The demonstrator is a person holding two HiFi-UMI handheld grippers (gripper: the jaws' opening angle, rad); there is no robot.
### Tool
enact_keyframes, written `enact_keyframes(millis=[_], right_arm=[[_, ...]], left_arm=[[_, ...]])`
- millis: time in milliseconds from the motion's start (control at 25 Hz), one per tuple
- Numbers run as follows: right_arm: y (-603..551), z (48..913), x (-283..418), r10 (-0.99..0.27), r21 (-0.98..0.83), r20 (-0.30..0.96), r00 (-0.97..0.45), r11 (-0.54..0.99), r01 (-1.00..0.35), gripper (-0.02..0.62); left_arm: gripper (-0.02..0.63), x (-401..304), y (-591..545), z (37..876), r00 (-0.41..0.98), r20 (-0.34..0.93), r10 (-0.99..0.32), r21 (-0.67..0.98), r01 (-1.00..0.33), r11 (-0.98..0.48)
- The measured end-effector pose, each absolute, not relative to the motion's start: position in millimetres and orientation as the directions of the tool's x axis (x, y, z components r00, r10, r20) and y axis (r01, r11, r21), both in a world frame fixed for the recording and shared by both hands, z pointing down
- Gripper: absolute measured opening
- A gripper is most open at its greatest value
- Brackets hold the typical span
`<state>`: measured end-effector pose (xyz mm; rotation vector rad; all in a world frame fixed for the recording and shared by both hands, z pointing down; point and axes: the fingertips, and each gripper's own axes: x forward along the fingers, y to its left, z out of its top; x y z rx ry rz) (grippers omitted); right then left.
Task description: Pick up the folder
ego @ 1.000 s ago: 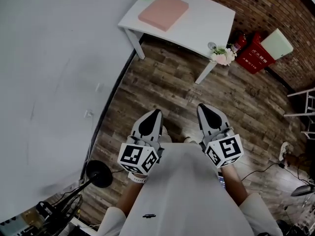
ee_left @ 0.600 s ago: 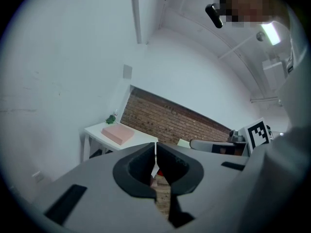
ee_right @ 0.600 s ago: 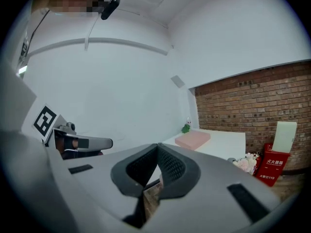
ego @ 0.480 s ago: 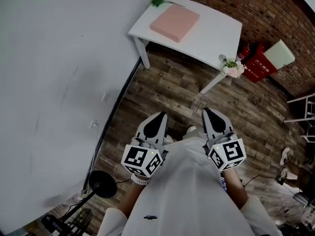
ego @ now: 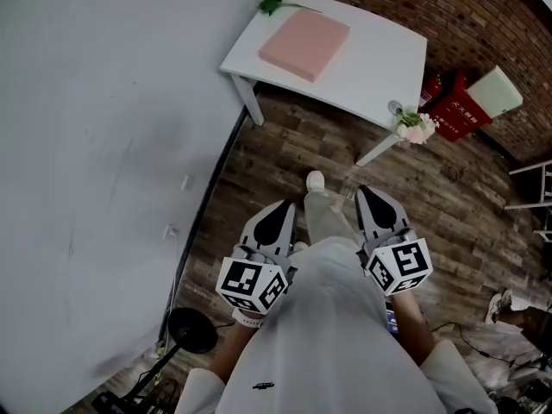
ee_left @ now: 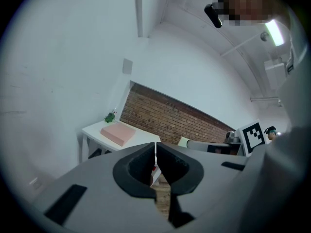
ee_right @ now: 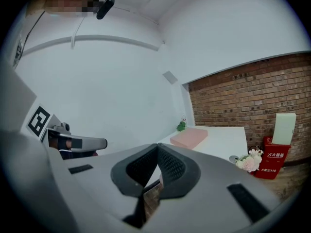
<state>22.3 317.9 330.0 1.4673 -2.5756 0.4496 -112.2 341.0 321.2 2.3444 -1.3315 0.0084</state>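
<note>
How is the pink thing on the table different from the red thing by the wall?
The pink folder is pale and plain; the red box is bright with white print. The folder lies flat on the white table; the box sits on the floor. Both are rectangular.

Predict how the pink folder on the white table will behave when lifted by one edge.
The folder looks thick and flat with square edges, so it probably stays fairly stiff. Lying flat on the table, it should slide rather than roll or tip.

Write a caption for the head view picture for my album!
Left claw and right claw, both shut, face the pink folder on a white table.
</note>
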Motion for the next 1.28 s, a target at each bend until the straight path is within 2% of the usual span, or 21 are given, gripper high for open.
enact_keyframes(millis=[560, 1040, 1280], right_arm=[[168.8, 341.4, 23.8, -0.801, -0.254, 0.259, -0.539, 0.482, -0.838, 0.006], [-9.6, 331.8, 69.1, -0.809, -0.307, 0.252, -0.532, 0.455, -0.836, 0.006], [-62.0, 337.2, 78.2, -0.799, -0.337, 0.247, -0.548, 0.459, -0.822, 0.006]], left_arm=[[0.026, -110.2, 195.0, 321.7, 0.515, 0.268, -0.814, 0.333, -0.843, -0.423], [0.026, -57.8, 13.7, 312.0, 0.534, 0.321, -0.783, 0.296, -0.841, -0.452], [0.026, -48.8, -32.5, 317.9, 0.520, 0.345, -0.782, 0.289, -0.851, -0.438]])
